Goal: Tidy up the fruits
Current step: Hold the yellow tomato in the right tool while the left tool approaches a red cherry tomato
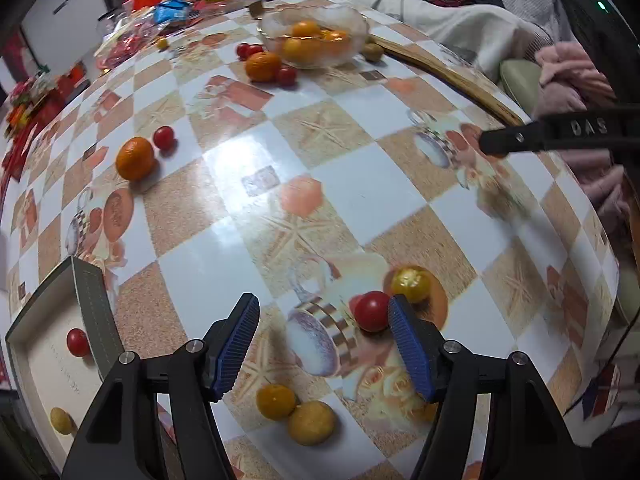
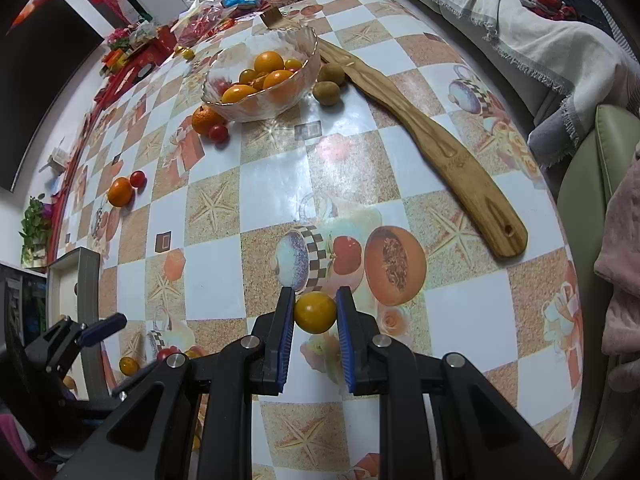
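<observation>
My left gripper (image 1: 323, 328) is open above the table, empty. A red cherry tomato (image 1: 371, 311) and a yellow tomato (image 1: 411, 283) lie just beyond its right finger. Two small yellow fruits (image 1: 276, 401) (image 1: 311, 423) lie below between the fingers. My right gripper (image 2: 316, 314) is shut on a yellow fruit (image 2: 315, 312), held above the table. A glass bowl (image 2: 262, 74) with oranges stands at the far side; it also shows in the left wrist view (image 1: 314, 36). A grey box (image 1: 48, 360) at the left holds a red tomato (image 1: 77, 342) and a yellow fruit (image 1: 61, 420).
An orange (image 1: 135, 158) and red tomato (image 1: 163, 137) lie at mid-left. Another orange (image 1: 262, 66) with red tomatoes sits by the bowl. Two greenish fruits (image 2: 326, 92) and a long wooden spatula (image 2: 432, 148) lie right of the bowl. Clutter lines the far edge.
</observation>
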{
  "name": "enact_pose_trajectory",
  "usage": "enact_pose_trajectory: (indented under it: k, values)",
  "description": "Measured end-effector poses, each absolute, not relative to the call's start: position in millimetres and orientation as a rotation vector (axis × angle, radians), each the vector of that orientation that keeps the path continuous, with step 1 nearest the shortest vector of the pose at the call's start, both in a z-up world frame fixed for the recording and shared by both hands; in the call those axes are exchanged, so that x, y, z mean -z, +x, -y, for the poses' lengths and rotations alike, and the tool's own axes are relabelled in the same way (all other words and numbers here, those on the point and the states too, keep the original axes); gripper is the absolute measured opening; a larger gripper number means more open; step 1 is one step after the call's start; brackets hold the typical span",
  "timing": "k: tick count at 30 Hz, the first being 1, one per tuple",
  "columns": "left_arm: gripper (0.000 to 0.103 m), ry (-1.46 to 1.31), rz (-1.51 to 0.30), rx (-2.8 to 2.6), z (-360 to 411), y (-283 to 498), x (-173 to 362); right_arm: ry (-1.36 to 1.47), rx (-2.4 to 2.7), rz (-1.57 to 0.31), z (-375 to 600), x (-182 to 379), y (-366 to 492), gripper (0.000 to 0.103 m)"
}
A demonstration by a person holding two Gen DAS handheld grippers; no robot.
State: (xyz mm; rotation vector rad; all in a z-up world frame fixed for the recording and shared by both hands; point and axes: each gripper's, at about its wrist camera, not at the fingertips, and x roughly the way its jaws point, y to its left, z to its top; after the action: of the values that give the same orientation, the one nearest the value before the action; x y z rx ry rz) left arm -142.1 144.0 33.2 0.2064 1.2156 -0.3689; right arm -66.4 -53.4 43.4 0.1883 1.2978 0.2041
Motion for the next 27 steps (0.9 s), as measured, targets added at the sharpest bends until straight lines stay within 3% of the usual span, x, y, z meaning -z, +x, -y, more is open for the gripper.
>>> enact_pose_trajectory:
  k: [7, 12, 16, 18, 19, 27]
  values:
    - [0.069, 0.305, -1.206, 0.436, -113.9, -152.5, -21.6, 0.187, -0.208, -1.305, 51.3, -42.5, -70.7, 0.023]
    - [0.046, 0.304, -1.202, 0.451, -106.7, -150.3, -17.8, 0.187, -0.209, -1.305, 51.2, -43.0, -71.7, 0.023]
    - [0.040, 0.284, -1.199, 0.452, -106.4, -150.1, -18.9, 0.189, -0.212, -1.307, 50.0, -43.6, -73.1, 0.023]
    - [0.011, 0.242, -1.205, 0.457, -109.9, -148.9, -19.5, 0.192, -0.216, -1.307, 49.1, -44.5, -74.6, 0.023]
    - [0.002, 0.208, -1.228, 0.461, -113.1, -146.4, -18.9, 0.192, -0.219, -1.308, 48.2, -45.3, -75.5, 0.023]
    - [0.002, 0.163, -1.227, 0.443, -114.9, -147.4, -18.5, 0.176, -0.231, -1.318, 40.9, -45.8, -79.9, 0.023]
